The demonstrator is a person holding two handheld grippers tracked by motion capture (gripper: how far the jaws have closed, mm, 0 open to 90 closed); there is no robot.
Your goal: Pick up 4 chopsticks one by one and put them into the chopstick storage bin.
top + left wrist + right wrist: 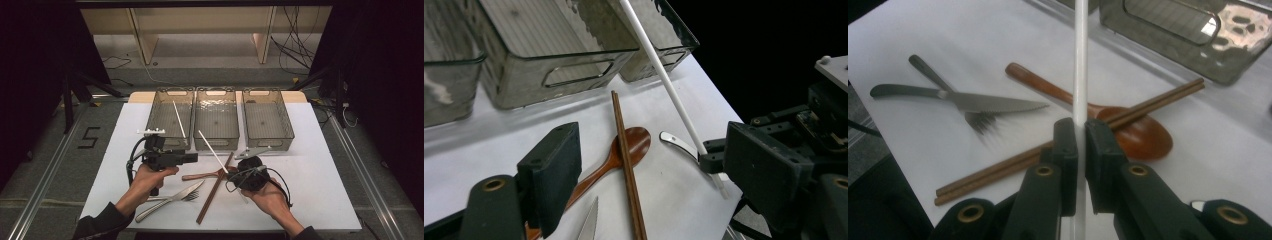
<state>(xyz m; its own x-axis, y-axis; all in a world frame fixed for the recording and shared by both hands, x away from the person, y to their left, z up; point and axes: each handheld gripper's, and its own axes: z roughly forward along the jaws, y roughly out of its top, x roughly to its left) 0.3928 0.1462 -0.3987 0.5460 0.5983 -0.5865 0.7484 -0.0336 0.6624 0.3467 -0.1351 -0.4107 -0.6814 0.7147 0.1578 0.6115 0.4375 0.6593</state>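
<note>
Your right tool [1080, 145] pinches a white chopstick [1080, 60], lifted over the near middle of the table [310, 150]. Your left tool [649, 185] stands spread, holding nothing. Three clear bins [216, 117] line the far side; the left one seems to hold a second white chopstick [179, 119]. One wooden spoon [1128, 127], one knife [978, 102], one fork [955, 100], two brown chopsticks [1013, 165].

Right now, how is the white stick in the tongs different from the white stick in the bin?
The held stick is pinched in the shut right tongs and slants up above the table; the other stick lies loose, leaning inside the left bin. Both are thin, white and straight.
</note>
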